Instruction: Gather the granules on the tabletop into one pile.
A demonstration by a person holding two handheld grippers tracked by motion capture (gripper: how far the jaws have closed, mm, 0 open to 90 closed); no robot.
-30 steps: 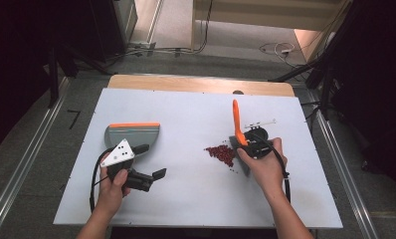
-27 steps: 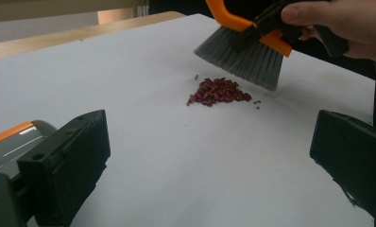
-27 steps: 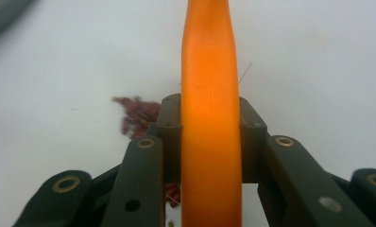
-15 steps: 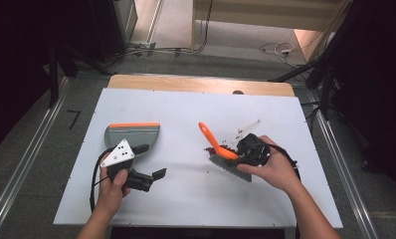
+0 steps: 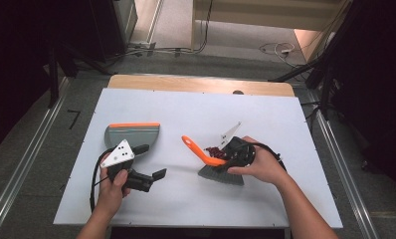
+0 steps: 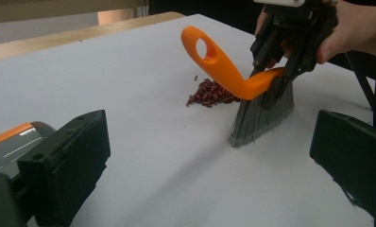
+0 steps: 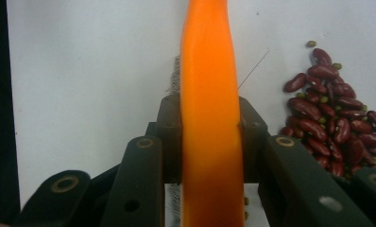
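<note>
Beans (image 5: 214,150) lie just beyond our brush (image 5: 221,172), whose bristles rest on the table (image 5: 285,199). Our right hand-held gripper (image 5: 234,160) clamps its orange handle; the dustpan (image 5: 132,133) waits well left, beside the left hand-held gripper (image 5: 151,179), jaws apart.

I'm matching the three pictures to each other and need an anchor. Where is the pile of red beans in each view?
High view: red beans right of centre, mostly hidden behind the brush's orange handle.
Left gripper view: beans upper centre, behind the handle.
Right gripper view: beans at right, beside the handle.
Shared landmark: that orange handle, clamped in the right gripper.
</note>
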